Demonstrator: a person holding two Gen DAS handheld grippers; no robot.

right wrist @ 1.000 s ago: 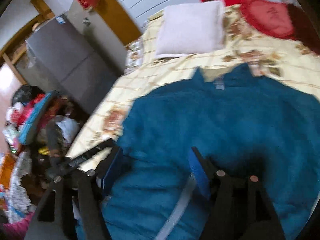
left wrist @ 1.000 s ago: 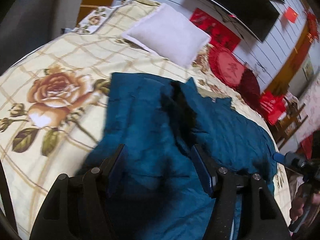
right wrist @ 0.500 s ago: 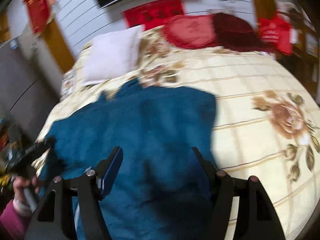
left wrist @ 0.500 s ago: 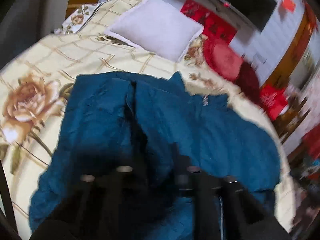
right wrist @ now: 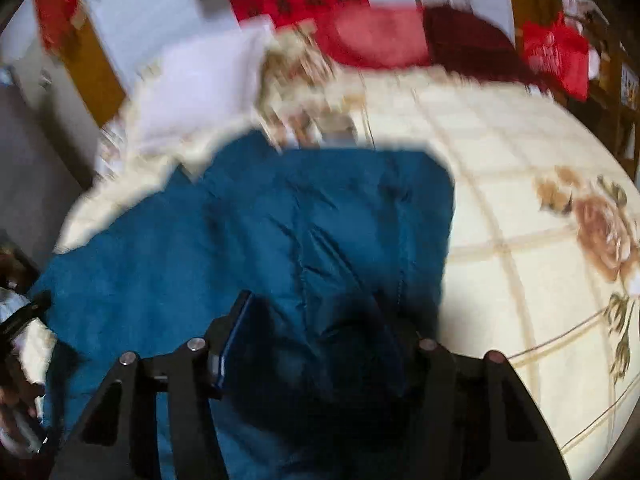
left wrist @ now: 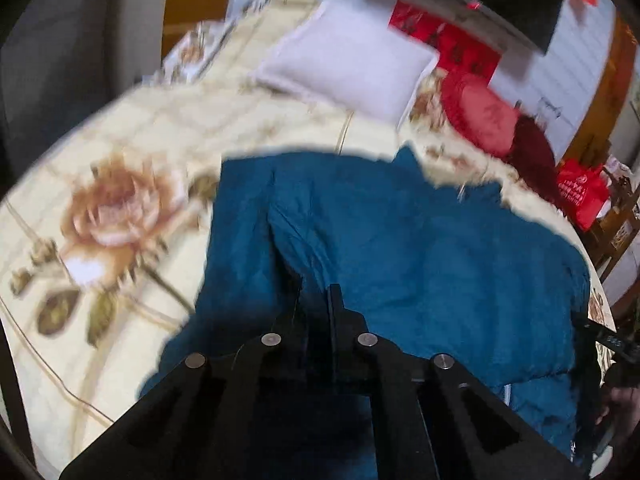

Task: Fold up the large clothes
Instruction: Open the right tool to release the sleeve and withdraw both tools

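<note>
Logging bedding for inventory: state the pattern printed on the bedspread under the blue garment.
The cream bedspread carries a tan grid with large pinkish-brown roses, clearest in the left wrist view.

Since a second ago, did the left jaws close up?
Yes. The left gripper stood wide open over the blue jacket a second ago; now its jaws are pinched together on a fold of it, on the side toward the rose print.

Left tool (left wrist: 316,300): black angular frame, four silver round screws seen across the linkage.
Right tool (right wrist: 310,316): black frame, blue finger pads (right wrist: 236,328), silver and reddish screws seen.
</note>
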